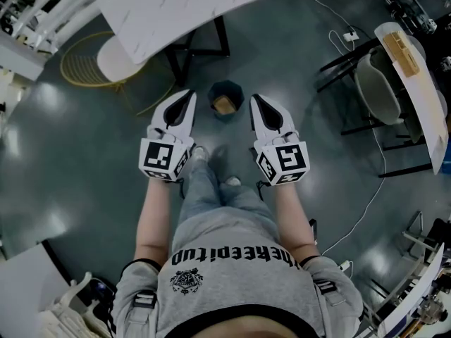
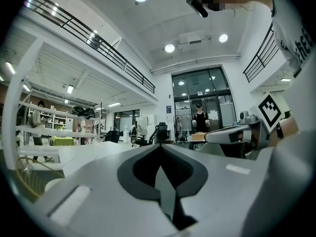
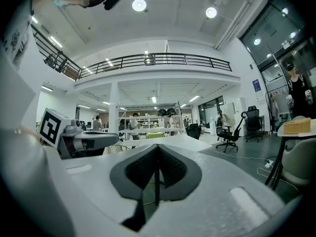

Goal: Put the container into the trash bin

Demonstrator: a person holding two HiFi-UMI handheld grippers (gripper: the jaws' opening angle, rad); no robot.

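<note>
Left gripper (image 2: 159, 152): jaws pressed together, nothing between them. Right gripper (image 3: 157, 149): same, together and empty. Both were held out in front of the person, side by side with a gap between, tips pointing forward into the room.

Seen from above, the trash bin (image 1: 237, 92) stood on the grey floor (image 1: 84, 160) just past the tips, in line with the gap between the two grippers and touching neither. The container (image 1: 225, 105), tan, lay inside the bin, down low.

The person's jeans (image 1: 211, 185) showed below the grippers, feet short of the bin.

Beyond the bin were black table legs (image 1: 184, 55) under a white tabletop (image 1: 169, 5). A gold wire chair (image 1: 95, 62) with a white seat stood to the left of those legs. Off to the right, a grey chair (image 1: 377, 90) stood at a long tabletop (image 1: 426, 104) carrying a wooden box (image 1: 400, 51). A white cable (image 1: 375, 189) ran across the floor on that side.
</note>
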